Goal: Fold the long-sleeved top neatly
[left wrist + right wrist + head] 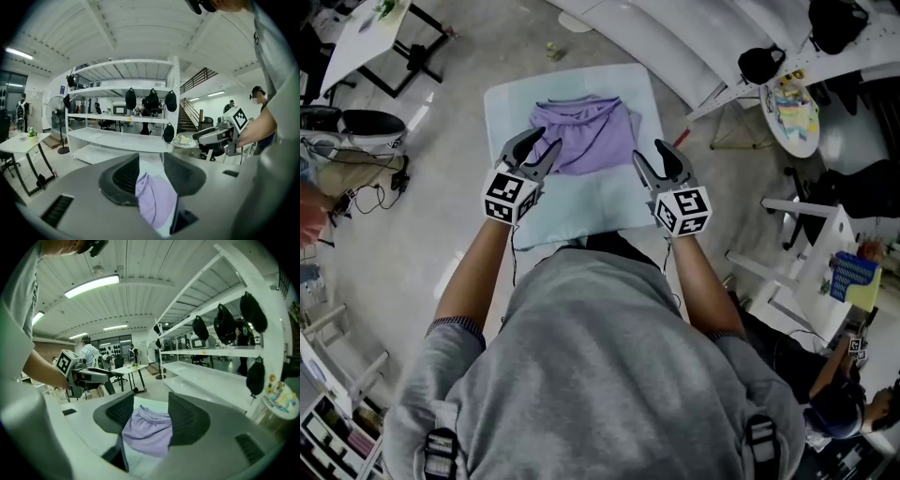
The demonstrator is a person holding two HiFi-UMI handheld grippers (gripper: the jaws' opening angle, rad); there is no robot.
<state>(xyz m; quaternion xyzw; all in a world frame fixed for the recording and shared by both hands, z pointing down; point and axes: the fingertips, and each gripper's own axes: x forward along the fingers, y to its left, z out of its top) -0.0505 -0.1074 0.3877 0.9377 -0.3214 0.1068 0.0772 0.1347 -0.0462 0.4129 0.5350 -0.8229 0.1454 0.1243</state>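
Shelving rack [694,37] behind table [581,214], lilac top [586,136].

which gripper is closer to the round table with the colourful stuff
Right. The right gripper is beside the purple top's right edge, on the round table's side; the left gripper is at the top's left edge, farther away.

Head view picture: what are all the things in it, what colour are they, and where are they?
long-sleeved top: one, purple, lying on the far part of the table cover.
table cover: one, pale blue, in front of the person.
round table: one, white, upper right, colourful bits on it.
sweatshirt: one, grey, on the person.
left gripper: one, black, jaws open, at the top's left edge.
right gripper: one, black, jaws open, at the top's right edge.
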